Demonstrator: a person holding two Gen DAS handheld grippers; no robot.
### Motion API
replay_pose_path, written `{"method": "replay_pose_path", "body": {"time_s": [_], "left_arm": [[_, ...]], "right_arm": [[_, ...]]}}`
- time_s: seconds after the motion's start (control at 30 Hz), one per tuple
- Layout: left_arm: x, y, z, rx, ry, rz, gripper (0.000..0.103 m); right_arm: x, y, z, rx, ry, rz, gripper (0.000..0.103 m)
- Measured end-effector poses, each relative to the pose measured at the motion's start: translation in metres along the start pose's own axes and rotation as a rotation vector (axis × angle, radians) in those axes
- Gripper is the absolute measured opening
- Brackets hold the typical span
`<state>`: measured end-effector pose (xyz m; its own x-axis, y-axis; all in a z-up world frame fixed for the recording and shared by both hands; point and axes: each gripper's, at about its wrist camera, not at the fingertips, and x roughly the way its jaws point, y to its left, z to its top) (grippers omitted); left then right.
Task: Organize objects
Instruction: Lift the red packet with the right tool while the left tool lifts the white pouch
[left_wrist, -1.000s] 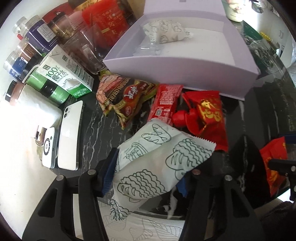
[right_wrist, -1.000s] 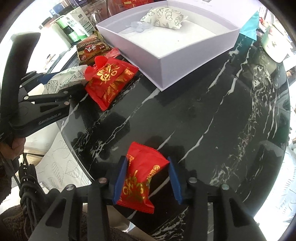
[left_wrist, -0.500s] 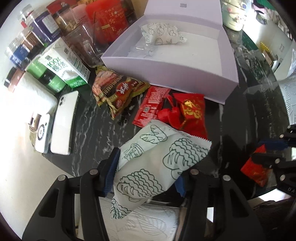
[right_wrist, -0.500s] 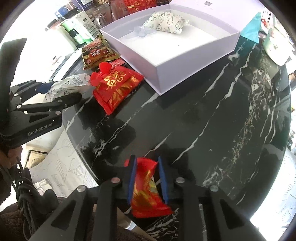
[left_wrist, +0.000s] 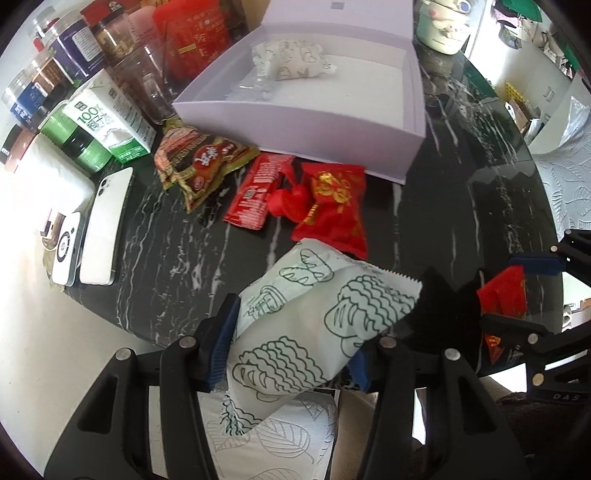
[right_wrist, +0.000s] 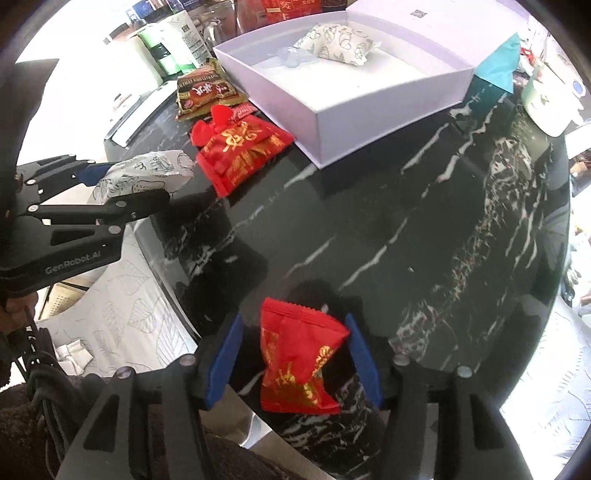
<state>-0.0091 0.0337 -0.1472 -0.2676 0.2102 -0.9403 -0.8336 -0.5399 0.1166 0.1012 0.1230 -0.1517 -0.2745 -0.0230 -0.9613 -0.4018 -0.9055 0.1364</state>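
1. The left tongs (left_wrist: 291, 343) are spread moderately wide, pinching a pale green snack packet (left_wrist: 314, 325) at the desk (left_wrist: 461, 206) edge.
2. The right tongs (right_wrist: 293, 363) stand wider than the red packet (right_wrist: 295, 358) lying between their pads, apparently unpinched.

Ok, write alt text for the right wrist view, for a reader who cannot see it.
The right gripper has a small red snack packet between its blue pads, which look slightly apart from it, over a black marble table. At left, the left gripper holds a white patterned packet; beyond lies an open white box containing a similar packet.
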Motion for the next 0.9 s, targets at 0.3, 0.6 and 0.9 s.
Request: {"method": "replay_pose_path", "body": {"time_s": [0.3, 0.6, 0.9], "left_arm": [[-0.003, -0.008, -0.003, 0.004, -0.005, -0.020, 0.051], [-0.005, -0.023, -0.002, 0.028, -0.007, -0.045, 0.051], [-0.005, -0.039, 0.000, 0.084, -0.008, -0.052, 0.051]], "right_arm": [[-0.010, -0.011, -0.009, 0.030, -0.086, -0.103, 0.062], [-0.028, -0.018, -0.015, 0.079, -0.183, -0.195, 0.065], [-0.016, -0.035, -0.025, 0.196, -0.122, -0.141, 0.065]]}}
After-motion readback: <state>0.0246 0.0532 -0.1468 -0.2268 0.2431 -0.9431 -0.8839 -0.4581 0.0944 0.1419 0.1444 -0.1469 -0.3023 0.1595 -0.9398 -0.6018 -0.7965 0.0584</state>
